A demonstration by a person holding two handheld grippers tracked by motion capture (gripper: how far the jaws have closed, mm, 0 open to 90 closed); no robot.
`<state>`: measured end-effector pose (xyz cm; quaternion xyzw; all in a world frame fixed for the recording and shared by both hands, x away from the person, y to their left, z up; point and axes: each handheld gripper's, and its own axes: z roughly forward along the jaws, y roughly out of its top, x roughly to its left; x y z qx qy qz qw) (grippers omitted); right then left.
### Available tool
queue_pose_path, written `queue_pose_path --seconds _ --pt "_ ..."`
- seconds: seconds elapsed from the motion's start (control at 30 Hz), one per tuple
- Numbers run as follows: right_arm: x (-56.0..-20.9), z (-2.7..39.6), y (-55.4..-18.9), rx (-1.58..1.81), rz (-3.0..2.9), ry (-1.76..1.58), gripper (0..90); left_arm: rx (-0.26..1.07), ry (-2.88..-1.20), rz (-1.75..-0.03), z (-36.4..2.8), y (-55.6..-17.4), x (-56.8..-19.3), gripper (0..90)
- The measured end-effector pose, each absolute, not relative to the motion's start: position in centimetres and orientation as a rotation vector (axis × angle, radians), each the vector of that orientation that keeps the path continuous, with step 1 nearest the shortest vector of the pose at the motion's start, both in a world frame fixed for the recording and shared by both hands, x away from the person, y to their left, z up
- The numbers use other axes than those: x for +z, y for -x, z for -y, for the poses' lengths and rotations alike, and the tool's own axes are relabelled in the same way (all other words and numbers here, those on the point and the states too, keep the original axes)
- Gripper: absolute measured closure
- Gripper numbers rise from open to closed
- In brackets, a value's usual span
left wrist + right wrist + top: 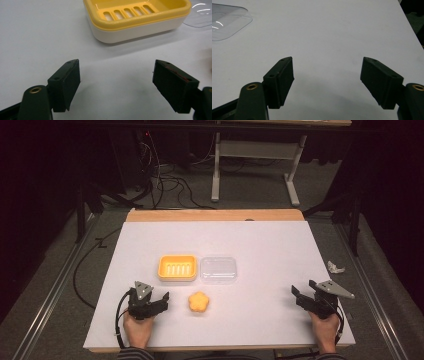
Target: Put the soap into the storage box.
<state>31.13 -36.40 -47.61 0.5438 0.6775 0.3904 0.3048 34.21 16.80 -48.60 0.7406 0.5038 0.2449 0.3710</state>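
We see a dark room with a grey floor, loose cables and a white metal frame (255,165) beyond a white table (260,240) edged in wood. No writing is readable anywhere. Taking the yellow soap dish (177,268) near the table's middle as our landmark: a clear lid (218,269) lies just beside it on its right, and the orange flower-shaped soap (199,302) sits nearer to us, apart from it. Our left gripper (159,301) rests nearer still, its jaws spread and empty. Our right gripper (298,296) lies well apart from the dish, at the table's right edge, also spread and empty. Crumpled paper (335,267) lies on the floor beyond that edge.
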Motion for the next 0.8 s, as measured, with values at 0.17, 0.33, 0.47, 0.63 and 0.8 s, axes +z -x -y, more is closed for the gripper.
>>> queue_pose_path --seconds 0.17,0.33,0.47,0.63,0.8 --pt "-47.61 36.39 -31.14 1.034 -1.795 -1.442 27.6 0.619 -1.895 -1.298 -16.88 -34.29 -48.62 22.7" --pt "-47.61 36.30 -31.09 1.033 -1.797 -1.430 28.1 0.619 -1.894 -1.294 -16.89 -34.25 -48.61 22.6" --pt "-47.61 36.23 -30.98 1.034 -1.801 -1.411 28.4 0.619 -1.893 -1.288 -16.91 -34.20 -48.59 22.5" --pt "-47.59 36.32 -30.92 1.042 -1.797 -1.408 28.6 0.614 -1.896 -1.282 -16.89 -34.21 -48.60 22.2" --pt "-47.60 36.34 -30.94 1.046 -1.795 -1.413 28.8 0.602 -1.904 -1.281 -16.89 -34.32 -48.61 20.3"
